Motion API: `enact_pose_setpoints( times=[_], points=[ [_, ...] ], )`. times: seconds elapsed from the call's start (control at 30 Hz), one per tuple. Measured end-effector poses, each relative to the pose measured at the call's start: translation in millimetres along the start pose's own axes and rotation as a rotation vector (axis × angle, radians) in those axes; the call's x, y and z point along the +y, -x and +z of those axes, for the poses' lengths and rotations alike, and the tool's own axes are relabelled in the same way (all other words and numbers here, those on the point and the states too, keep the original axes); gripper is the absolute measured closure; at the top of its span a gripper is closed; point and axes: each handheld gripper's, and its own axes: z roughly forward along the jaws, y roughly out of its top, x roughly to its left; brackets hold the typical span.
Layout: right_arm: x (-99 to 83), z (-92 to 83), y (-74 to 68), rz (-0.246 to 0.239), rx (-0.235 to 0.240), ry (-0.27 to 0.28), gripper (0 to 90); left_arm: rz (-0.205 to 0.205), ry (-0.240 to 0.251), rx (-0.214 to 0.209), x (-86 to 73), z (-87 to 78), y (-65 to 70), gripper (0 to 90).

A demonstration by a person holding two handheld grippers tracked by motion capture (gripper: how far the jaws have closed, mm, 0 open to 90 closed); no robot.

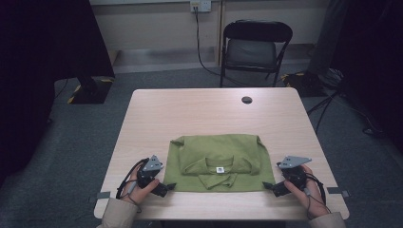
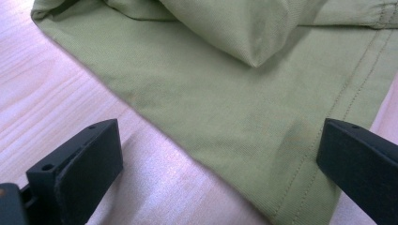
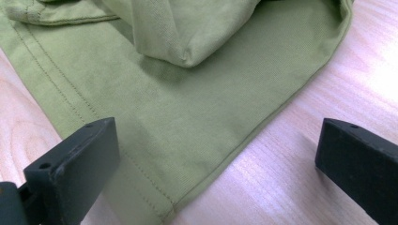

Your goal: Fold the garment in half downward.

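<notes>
Green t-shirt folded flat on light wood counter, near-centre, collar and white neck label facing up, toward near edge. Sleeve folded in over body, tip visible in both gripper views.

Left hand-held gripper at shirt's near-left corner, resting low on counter, held by left hand. Jaws wide apart, nothing clamped. In left gripper view: hemmed corner of shirt lies between the two black jaws, flat on wood, pads not pressing on it; one jaw over bare wood, other at hem edge.

Right hand-held gripper at shirt's near-right corner, held by right hand, also low on counter. Jaws spread wide, empty. In right gripper view: corner of shirt w/ stitched hem sits between jaws, cloth flat, no grip; one jaw over fabric hem, other over bare wood.

Grey three-cornered plates on top of both grippers, cables trailing back to wrists.

Far side: round dark hole in counter top, black folding chair beyond far edge, wall socket w/ cable hanging down. Tape strips at near-left and near-right counter edges.
</notes>
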Motion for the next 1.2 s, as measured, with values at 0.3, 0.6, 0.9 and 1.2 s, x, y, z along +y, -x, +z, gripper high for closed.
enact_pose_setpoints(
  times=[0.3, 0.6, 0.9, 1.2],
  points=[
    [0.7, 0.1, 0.2, 0.009, 0.001, 0.003, 0.0, -0.068, 0.011, -0.004, 1.5, -0.7, -1.7, 0.0],
    [22.1, -4.7, -5.7, -0.026, 0.007, 0.044, 0.3, -0.089, 0.043, -0.025, 26.5, -8.4, 4.2, 1.1],
    [56.9, 6.6, -17.3, -0.038, 0.075, 0.101, 5.5, 0.009, 0.104, -0.062, 73.0, 5.3, 21.3, 4.3],
    [81.6, 23.4, -27.8, -0.072, 0.125, 0.132, 18.1, 0.051, 0.071, -0.075, 96.7, 28.0, 28.8, 14.7]
  ],
)
